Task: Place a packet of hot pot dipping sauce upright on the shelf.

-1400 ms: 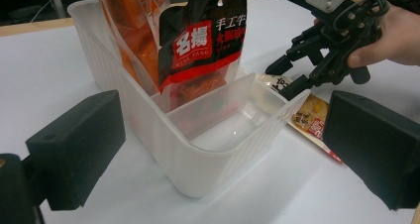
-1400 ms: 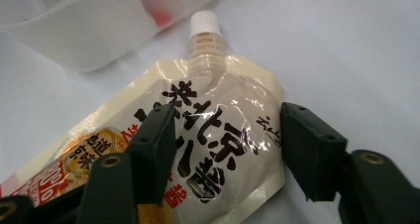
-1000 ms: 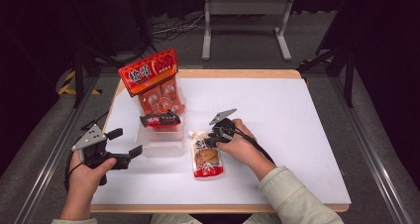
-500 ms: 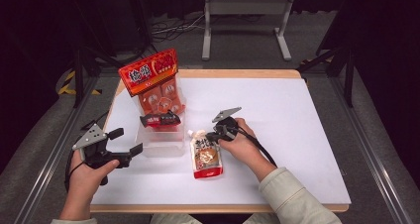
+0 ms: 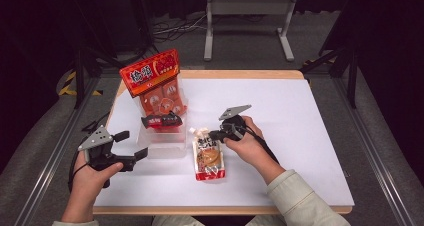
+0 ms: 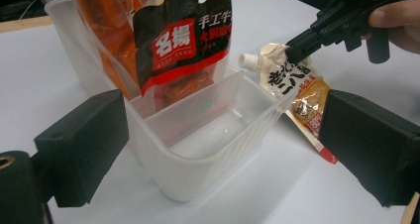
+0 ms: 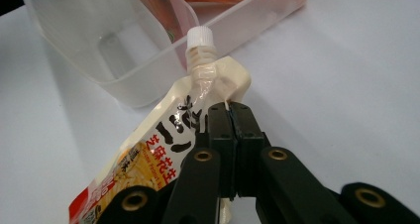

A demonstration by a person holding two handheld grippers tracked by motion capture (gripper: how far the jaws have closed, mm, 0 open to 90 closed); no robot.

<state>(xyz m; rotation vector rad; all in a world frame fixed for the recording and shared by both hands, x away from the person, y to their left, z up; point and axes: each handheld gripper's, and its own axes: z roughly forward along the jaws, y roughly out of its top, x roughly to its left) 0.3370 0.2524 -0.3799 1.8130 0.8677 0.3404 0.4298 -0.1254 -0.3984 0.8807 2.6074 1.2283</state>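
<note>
— Right gripper (image 5: 216,134) has just been closing, and its jaws now pinch the top shoulder of the spouted pouch (image 5: 207,157), just beside the white cap (image 7: 199,34).

— Where does the pouch sit?

— Near the front edge of the tabletop (image 5: 310,136), left of its middle, with the top end touching or nearly touching the clear bin (image 6: 198,149). The bottom end seems to rest on the table.

— How will it handle?

— Soft and floppy, I'd judge; the film bends under the grip, so the filled body will likely sag. The sealed shoulder by the spout is the firmest place to take hold.

— Which way does it point?

— Long axis runs front to back, cap toward the bin and the far edge.

— And the left gripper (image 5: 131,147)?

— Jaws wide apart, holding nothing, facing the bin's near end.
</note>
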